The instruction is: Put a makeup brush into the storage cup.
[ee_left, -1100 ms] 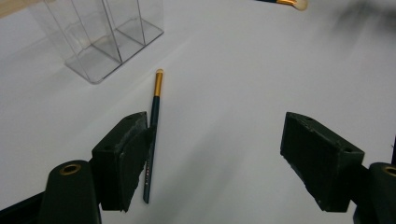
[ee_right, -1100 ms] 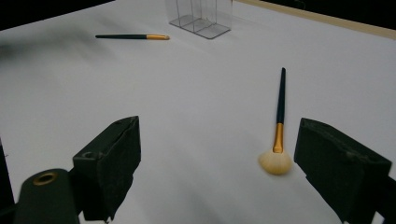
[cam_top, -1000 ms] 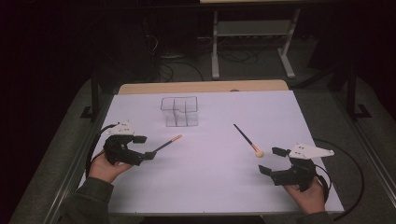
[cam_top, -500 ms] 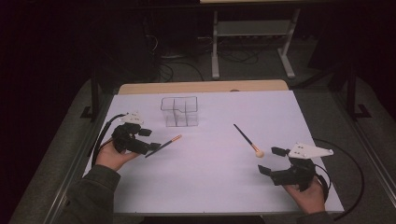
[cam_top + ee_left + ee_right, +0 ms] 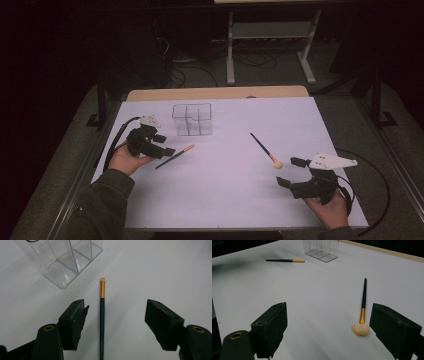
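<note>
High view: left gripper is set over the thin brush, just in front of the clear organizer; right gripper is held open near the fan brush.

Left gripper view: the jaws, just closing, straddle the thin brush untouched. Off-centre handle; it is likely rolled aside.

Right gripper view: fan brush lies by one pad; a nudge is risked.

High view overhead; tongs views close, sharing organiser
</note>
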Demonstrator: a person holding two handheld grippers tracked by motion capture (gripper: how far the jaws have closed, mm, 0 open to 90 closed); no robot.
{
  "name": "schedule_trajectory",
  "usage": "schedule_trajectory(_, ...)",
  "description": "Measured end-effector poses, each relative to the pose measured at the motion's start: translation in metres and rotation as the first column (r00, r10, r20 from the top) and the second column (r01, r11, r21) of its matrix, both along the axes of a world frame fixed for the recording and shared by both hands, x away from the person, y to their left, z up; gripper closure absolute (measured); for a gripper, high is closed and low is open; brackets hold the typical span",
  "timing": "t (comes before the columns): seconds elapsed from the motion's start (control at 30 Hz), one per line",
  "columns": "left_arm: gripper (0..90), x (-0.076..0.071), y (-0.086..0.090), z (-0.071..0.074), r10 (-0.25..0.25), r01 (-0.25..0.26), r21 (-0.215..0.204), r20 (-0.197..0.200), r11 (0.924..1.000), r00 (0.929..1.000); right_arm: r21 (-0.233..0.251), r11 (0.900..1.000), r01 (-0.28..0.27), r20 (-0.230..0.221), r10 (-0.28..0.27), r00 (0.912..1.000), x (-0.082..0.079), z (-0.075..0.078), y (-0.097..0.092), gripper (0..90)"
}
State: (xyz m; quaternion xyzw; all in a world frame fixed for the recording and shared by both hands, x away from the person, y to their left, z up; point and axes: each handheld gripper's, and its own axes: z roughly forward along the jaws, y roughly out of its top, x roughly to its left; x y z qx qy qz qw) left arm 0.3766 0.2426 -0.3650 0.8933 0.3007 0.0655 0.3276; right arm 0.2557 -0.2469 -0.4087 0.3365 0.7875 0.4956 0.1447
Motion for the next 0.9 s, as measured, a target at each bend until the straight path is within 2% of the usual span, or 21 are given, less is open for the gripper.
schedule_trajectory(0.1,33.5,0.002,-0.002,-0.001,-0.001,0.001,0.007,-0.007,1.0000,1.0000,0.002,1.0000,0.000,0.000,0.000,1.0000,0.000,0.000,0.000,14.0)
schedule_trajectory(0.17,34.5,0.006,-0.005,-0.002,-0.007,0.007,0.026,-0.021,0.9996,0.9997,0.004,1.0000,0.000,0.000,0.000,1.0000,0.000,0.000,-0.001,14.0)
schedule_trajectory(0.23,34.9,0.007,-0.006,-0.003,0.002,-0.001,0.018,-0.025,0.9998,0.9997,0.004,1.0000,-0.001,0.000,0.001,1.0000,0.000,0.000,-0.001,14.0)
schedule_trajectory(0.33,35.8,0.012,-0.010,-0.005,-0.011,0.013,0.044,-0.034,0.9989,0.9993,0.007,1.0000,-0.002,0.001,0.002,1.0000,0.000,0.001,-0.001,14.0)
schedule_trajectory(0.4,35.9,0.013,-0.013,-0.007,0.001,0.000,0.037,-0.034,0.9993,0.9994,0.008,1.0000,-0.003,0.001,0.003,1.0000,0.000,0.001,-0.001,14.0)
schedule_trajectory(0.43,36.4,0.015,-0.013,-0.007,-0.014,0.016,0.054,-0.039,0.9984,0.9991,0.008,1.0000,-0.003,0.000,0.003,1.0000,0.000,0.001,-0.001,14.0)
schedule_trajectory(0.53,37.3,0.016,-0.015,-0.009,-0.012,0.014,0.056,-0.046,0.9983,0.9989,0.009,1.0000,-0.004,0.000,0.004,1.0000,0.000,0.001,-0.002,14.0)
schedule_trajectory(0.63,38.5,0.020,-0.017,-0.014,-0.018,0.022,0.085,-0.054,0.9961,0.9984,0.010,0.9999,-0.003,0.001,0.003,1.0000,-0.001,0.001,-0.002,14.0)
schedule_trajectory(0.67,39.0,0.020,-0.018,-0.016,-0.006,0.011,0.081,-0.054,0.9967,0.9985,0.011,0.9999,-0.004,0.001,0.004,1.0000,-0.001,0.001,-0.002,14.0)
schedule_trajectory(0.77,42.6,0.025,-0.019,-0.021,-0.018,0.027,0.121,-0.076,0.9923,0.9969,0.013,0.9999,-0.006,-0.002,0.006,1.0000,0.000,0.001,-0.002,14.0)
schedule_trajectory(0.83,43.3,0.025,-0.020,-0.022,-0.014,0.023,0.120,-0.076,0.9925,0.9970,0.014,0.9999,-0.005,0.000,0.005,1.0000,0.000,0.001,-0.002,14.0)
schedule_trajectory(0.87,43.6,0.026,-0.022,-0.026,0.002,0.008,0.118,-0.088,0.9930,0.9961,0.015,0.9999,-0.005,0.000,0.005,1.0000,-0.001,0.001,-0.002,14.0)
schedule_trajectory(0.9,43.9,0.027,-0.022,-0.027,-0.002,0.014,0.126,-0.093,0.9919,0.9957,0.016,0.9999,-0.005,0.000,0.005,1.0000,-0.001,0.001,-0.002,14.0)
